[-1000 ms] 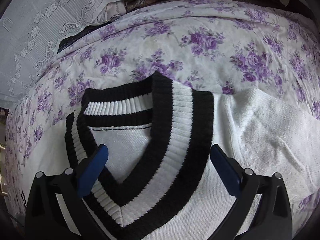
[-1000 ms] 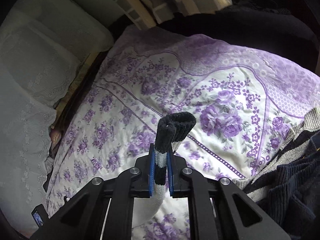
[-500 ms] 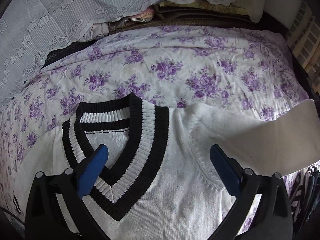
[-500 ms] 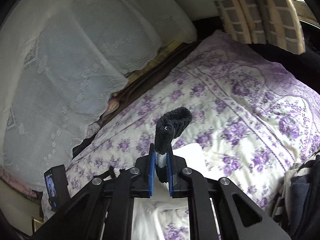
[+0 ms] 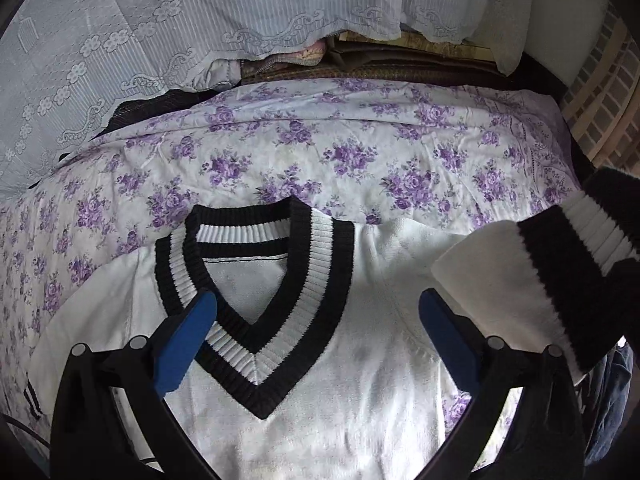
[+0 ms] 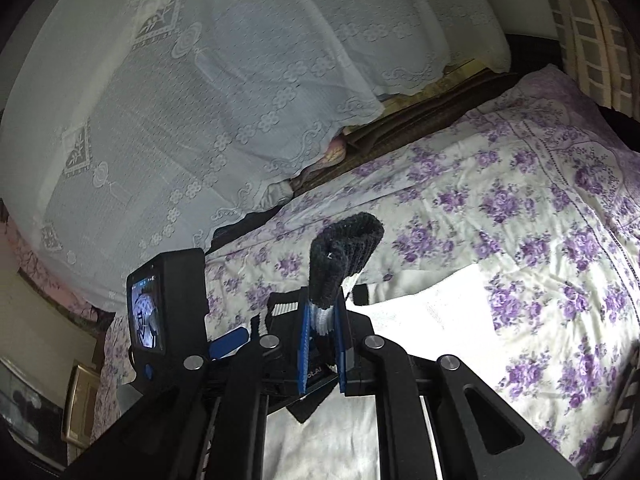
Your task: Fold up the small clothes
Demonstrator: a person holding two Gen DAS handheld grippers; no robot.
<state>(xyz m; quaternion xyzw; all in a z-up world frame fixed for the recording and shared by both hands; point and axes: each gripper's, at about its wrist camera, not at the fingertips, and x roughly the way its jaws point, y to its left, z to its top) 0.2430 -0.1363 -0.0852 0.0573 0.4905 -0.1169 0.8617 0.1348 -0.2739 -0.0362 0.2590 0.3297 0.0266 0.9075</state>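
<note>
One white sweater point(image 5: 320, 380) on bed point(image 5: 360, 152), centre frame; my left gripper point(image 5: 316, 332) jaws spread, right gripper point(image 6: 323, 344) pinching one striped cuff point(image 6: 340, 248).

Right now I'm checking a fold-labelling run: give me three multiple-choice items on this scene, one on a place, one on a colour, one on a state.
1. Where does the sweater lie?
A. on the floral bedsheet
B. on a chair
C. in a basket

2. What colours is the V-neck collar?
A. red and grey
B. black and white
C. all purple

3. How is the right hand-held gripper?
A. open, empty
B. out of view
C. shut on the cuff

Key: 1 A, purple flowers surround the sweater; 2 B, the collar shows black and white stripes; 3 C, the blue pads pinch the striped cuff.
</note>
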